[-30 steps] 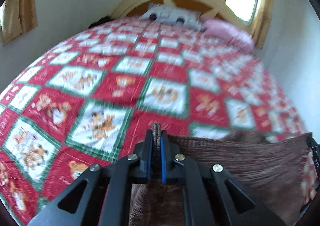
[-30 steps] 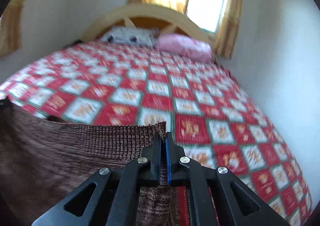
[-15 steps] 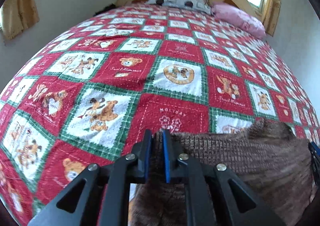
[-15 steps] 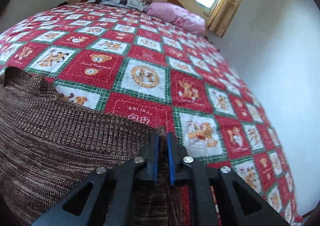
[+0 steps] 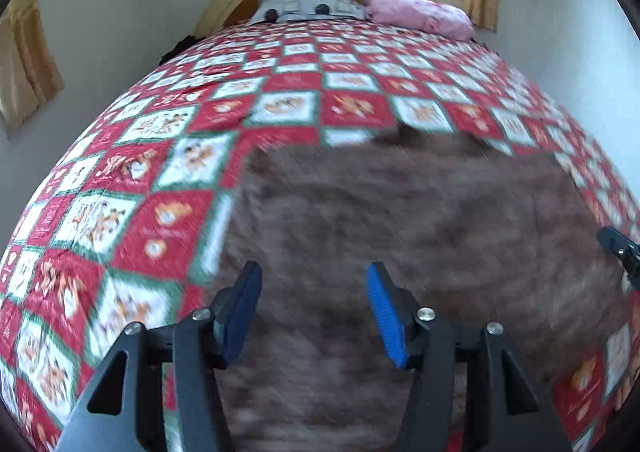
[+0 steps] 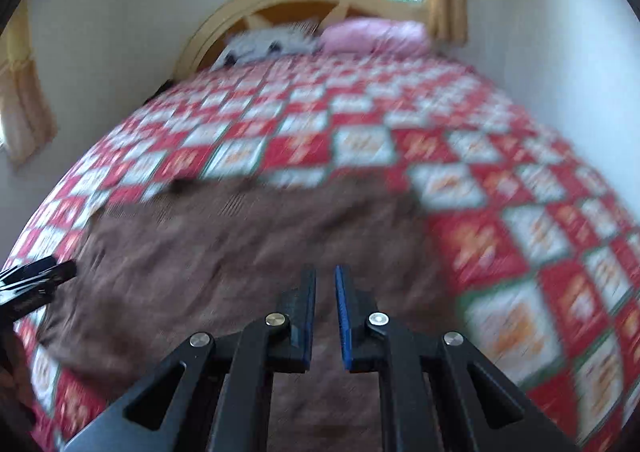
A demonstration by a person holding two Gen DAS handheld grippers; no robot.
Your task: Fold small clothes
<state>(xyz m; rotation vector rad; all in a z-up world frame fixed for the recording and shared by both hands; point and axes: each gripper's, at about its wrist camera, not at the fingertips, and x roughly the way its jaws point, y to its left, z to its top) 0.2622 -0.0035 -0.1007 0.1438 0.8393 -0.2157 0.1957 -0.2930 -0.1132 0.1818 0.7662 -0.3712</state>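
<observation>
Left wrist view: I see the brown knit garment (image 5: 400,220) spread flat on the red patchwork quilt (image 5: 120,220), blurred. My left gripper (image 5: 314,304) gapes wide above it, holding nothing. My right gripper (image 6: 325,312) stands narrowly parted, also empty, over the cloth's near edge.

Left gripper (image 5: 314,308) no longer pinched on the brown knit garment (image 5: 420,212): fingers (image 5: 384,312) now spread wide, with nothing between them. Right gripper (image 6: 325,312) likewise let go, fingers (image 6: 342,316) parted by a narrow gap. Garment now spread on the quilt (image 5: 120,188) instead of hanging stretched between both grippers. Both views blurred again after a sharp half-second.
</observation>
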